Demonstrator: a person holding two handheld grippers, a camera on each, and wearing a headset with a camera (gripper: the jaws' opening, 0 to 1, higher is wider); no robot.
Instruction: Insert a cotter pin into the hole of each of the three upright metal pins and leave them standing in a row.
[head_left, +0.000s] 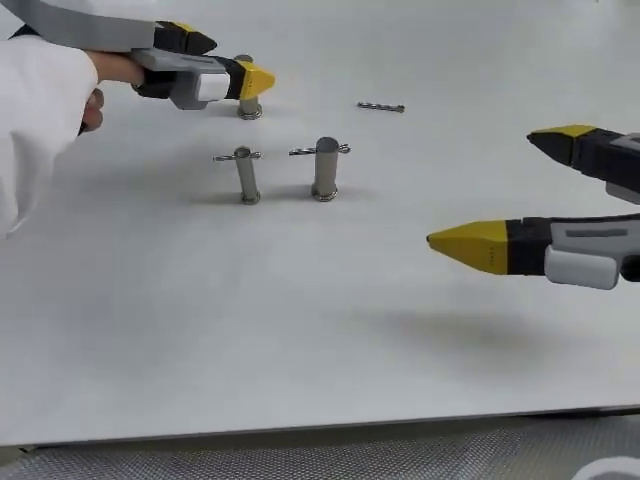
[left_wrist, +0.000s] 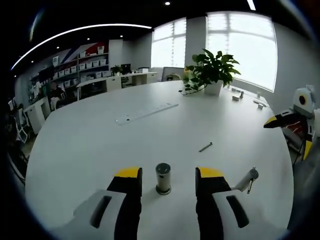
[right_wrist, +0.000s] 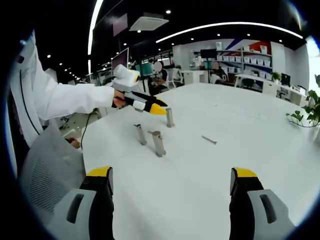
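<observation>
Holding the left tongs (head_left: 243, 62) over the far left of the white counter (head_left: 300, 330), you have their jaws spread open, one on each side of the far metal pin (left_wrist: 162, 179). In the left gripper view that pin stands upright in the gap between the two yellow-tipped jaws, and neither jaw touches it.

Nearer to you stand two more upright pins, side by side with a gap between them: the slimmer pin (head_left: 246, 178) on the left and the thicker pin (head_left: 325, 170) on the right. The far metal pin stands straight beyond the slimmer one. The slimmer pin's cotter pin (head_left: 237, 156) and the thicker pin's cotter pin (head_left: 318, 150) each sit crosswise through the upper end, sticking out on both sides.

A loose cotter pin (head_left: 381, 107) lies flat on the counter, to the right of the far metal pin and beyond the thicker pin, touching nothing.

Your right tongs (head_left: 480, 188) hang over the right side of the counter, well apart from all three pins, with the jaws wide open and nothing between them. In the right gripper view they point toward the group of pins, and your white sleeve (right_wrist: 65, 97) reaches in from the left. A potted plant (left_wrist: 210, 70) stands at the counter's far edge.
</observation>
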